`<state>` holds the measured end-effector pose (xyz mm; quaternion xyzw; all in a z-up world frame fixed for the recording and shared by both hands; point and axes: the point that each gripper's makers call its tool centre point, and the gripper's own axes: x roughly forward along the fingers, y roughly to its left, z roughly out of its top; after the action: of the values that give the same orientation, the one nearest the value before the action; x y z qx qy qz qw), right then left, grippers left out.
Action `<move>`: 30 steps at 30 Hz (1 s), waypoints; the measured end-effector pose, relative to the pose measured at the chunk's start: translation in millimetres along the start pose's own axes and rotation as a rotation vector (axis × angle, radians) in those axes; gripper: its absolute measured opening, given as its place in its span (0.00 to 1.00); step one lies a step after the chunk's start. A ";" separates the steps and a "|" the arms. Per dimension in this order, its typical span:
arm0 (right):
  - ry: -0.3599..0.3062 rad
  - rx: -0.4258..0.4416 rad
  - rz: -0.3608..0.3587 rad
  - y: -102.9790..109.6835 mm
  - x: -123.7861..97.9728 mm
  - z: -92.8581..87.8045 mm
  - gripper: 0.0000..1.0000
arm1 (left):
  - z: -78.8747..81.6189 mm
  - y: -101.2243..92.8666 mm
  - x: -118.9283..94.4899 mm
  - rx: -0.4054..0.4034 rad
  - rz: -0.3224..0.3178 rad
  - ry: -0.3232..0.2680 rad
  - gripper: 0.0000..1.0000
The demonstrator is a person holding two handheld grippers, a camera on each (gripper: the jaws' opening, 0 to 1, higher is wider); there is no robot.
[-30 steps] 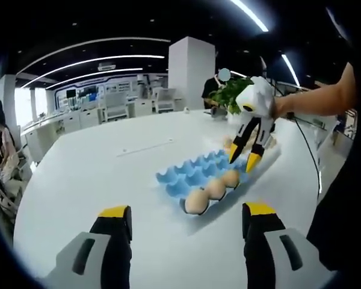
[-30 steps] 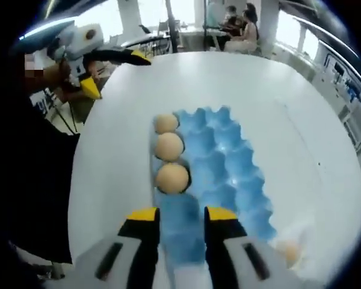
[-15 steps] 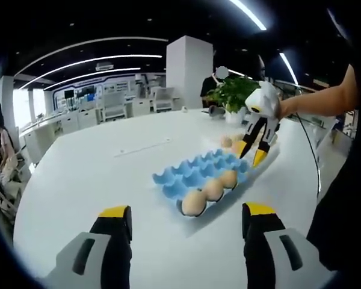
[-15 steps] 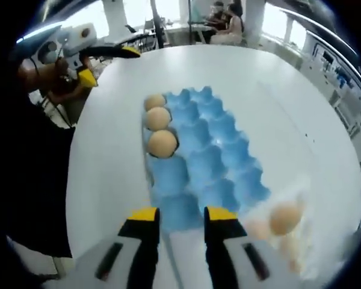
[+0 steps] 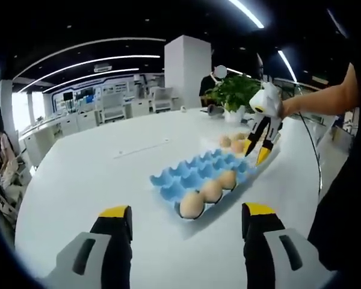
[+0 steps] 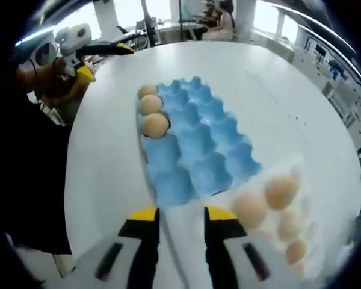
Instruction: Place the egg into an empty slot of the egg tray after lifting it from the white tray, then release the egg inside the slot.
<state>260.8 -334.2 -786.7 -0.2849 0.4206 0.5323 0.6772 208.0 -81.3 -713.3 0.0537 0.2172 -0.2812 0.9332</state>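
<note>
In the left gripper view, the left gripper (image 5: 183, 218) is seen low over the white table (image 5: 84, 174), its yellow-tipped jaws set wide apart with nothing between them. Ahead of it lies the blue egg tray (image 5: 201, 176), three brown eggs (image 5: 210, 191) seated along its near edge. Further right, more eggs (image 5: 231, 143) rest on the white tray (image 5: 268, 158), and the right gripper (image 5: 257, 150) is held above them — jaws parted, empty.

In the right gripper view, the left gripper (image 6: 96, 57) is seen at the far left. The egg tray (image 6: 192, 147) sits mid-table, its three eggs (image 6: 149, 109) in the left row. The right gripper (image 6: 182, 215) is open at the bottom, and the loose eggs (image 6: 266, 201) lie on the white tray (image 6: 301, 180) to its right, just beside the egg tray.
</note>
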 end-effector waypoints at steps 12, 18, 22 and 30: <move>0.027 0.088 -0.061 -15.7 -24.1 -48.9 0.28 | 0.3 -1.6 2.7 -0.009 0.005 0.000 0.74; 0.048 0.126 -0.090 -22.8 -36.6 -73.0 0.28 | 1.0 -5.3 5.3 -0.006 0.002 0.001 0.73; 0.057 0.140 -0.111 -28.0 -45.1 -85.1 0.27 | 1.9 -7.5 6.7 -0.005 -0.002 0.001 0.72; 0.087 0.160 -0.169 -43.0 -65.4 -106.9 0.27 | 3.0 -8.4 6.7 -0.006 0.001 0.000 0.72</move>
<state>268.4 -466.4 -784.0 -0.2872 0.4654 0.4249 0.7214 209.5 -92.4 -713.3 0.0508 0.2182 -0.2801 0.9335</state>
